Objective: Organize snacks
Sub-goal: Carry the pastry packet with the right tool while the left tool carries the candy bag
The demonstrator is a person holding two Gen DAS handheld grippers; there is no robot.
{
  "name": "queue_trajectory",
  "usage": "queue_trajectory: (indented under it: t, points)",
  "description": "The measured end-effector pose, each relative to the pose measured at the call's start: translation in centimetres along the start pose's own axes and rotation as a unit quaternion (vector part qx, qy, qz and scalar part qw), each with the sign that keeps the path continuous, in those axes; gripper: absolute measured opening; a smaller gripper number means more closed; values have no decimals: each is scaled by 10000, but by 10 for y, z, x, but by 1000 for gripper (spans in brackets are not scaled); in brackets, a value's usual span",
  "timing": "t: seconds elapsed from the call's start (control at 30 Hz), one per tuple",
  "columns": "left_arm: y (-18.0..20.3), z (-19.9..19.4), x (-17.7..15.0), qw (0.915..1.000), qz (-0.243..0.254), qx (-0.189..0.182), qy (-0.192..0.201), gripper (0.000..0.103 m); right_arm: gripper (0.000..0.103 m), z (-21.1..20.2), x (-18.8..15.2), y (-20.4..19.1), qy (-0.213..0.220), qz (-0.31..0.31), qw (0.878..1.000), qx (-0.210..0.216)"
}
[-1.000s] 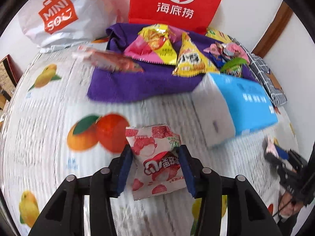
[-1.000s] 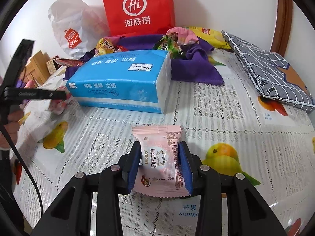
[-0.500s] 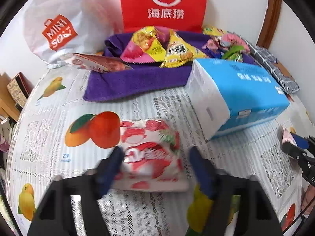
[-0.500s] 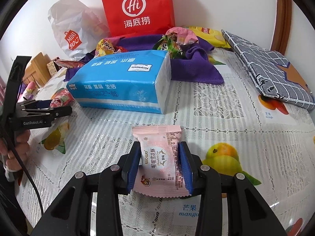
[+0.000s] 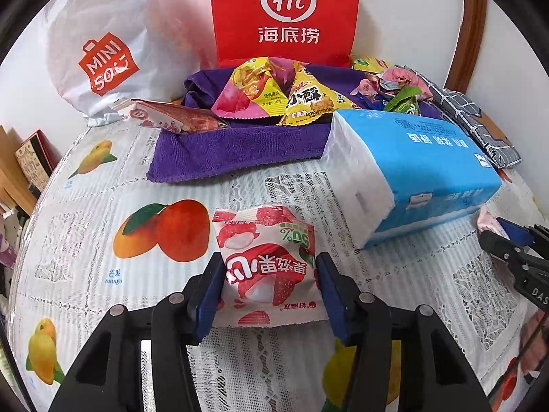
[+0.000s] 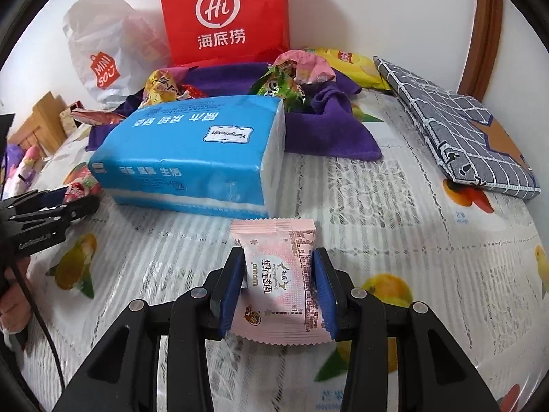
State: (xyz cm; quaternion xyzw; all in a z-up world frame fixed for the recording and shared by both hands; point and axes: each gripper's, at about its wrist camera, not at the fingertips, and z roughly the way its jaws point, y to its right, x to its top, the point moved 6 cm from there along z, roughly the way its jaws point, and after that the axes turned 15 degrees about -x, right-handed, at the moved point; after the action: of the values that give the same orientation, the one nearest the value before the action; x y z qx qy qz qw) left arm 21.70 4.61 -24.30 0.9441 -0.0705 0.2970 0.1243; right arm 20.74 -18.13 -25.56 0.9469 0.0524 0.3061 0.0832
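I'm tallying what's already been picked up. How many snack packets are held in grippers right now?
2. A red lychee packet sits in the left gripper; a pink pastry packet sits in the right gripper. Other snacks lie on the purple towel.

Clutter around the blue tissue pack (image 6: 192, 158)
Behind it, purple towel (image 5: 240, 147), red Hi paper bag (image 5: 284, 13) against the wall; white Miniso bag (image 5: 103, 44) left of that; grey checked pouch (image 6: 459, 130) off to the right; fruit-print tablecloth (image 6: 394, 213) underneath.

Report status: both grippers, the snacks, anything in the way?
Left gripper shut on red lychee packet. Right gripper shut on pink pastry packet. Blue tissue pack sits between them and the purple cloth.
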Motion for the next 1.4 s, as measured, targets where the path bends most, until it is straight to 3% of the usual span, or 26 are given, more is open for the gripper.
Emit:
queue_trajectory:
  t: [0.83, 1.4]
  points:
    - [0, 1, 1, 10000, 1, 89, -12, 53, 43, 2, 0, -4, -41, -28, 9998, -195]
    - [2, -4, -1, 10000, 13, -72, 23, 50, 38, -2, -1, -2, 26, 40, 9996, -261]
